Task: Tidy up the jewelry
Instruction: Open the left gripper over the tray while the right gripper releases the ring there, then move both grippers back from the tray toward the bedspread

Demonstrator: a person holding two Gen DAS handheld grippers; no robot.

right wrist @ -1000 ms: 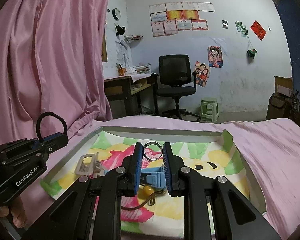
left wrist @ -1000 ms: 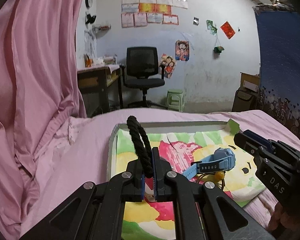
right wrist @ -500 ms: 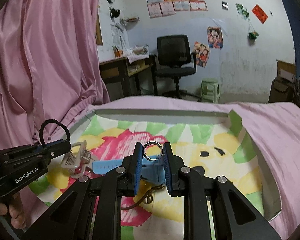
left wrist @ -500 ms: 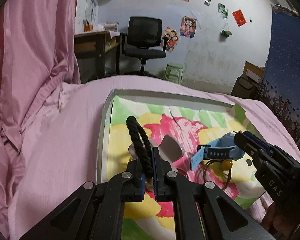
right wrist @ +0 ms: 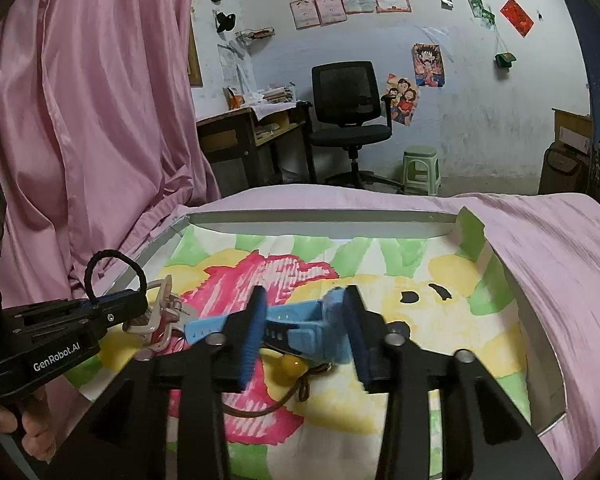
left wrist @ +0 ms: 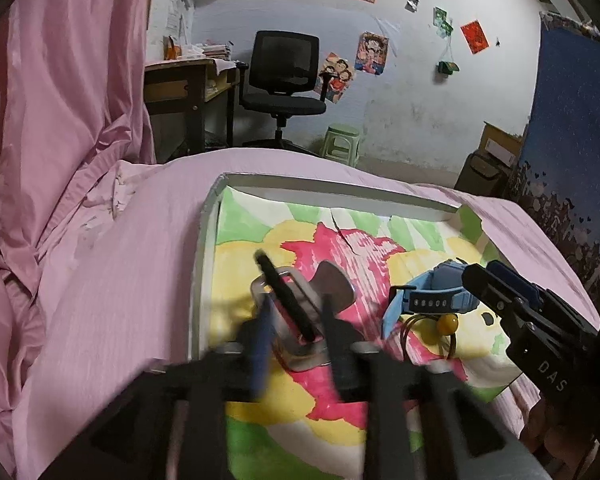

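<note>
I read "GenRobot.AI" in white on the black body of the left gripper (right wrist: 118, 304) at lower left of the right wrist view, "DAS" in pale letters on the right gripper (left wrist: 496, 284) at lower right of the left wrist view, wall papers too small to read

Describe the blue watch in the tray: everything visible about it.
The blue watch is light blue and looks like plastic or rubber, with a thick squarish case and a strap with a row of small holes. It lies on the tray's painted paper lining, strap unfastened, one end reaching toward the silver hair clip. A cord with a yellow bead lies beside and partly under it. The right gripper's open fingers straddle it.
</note>
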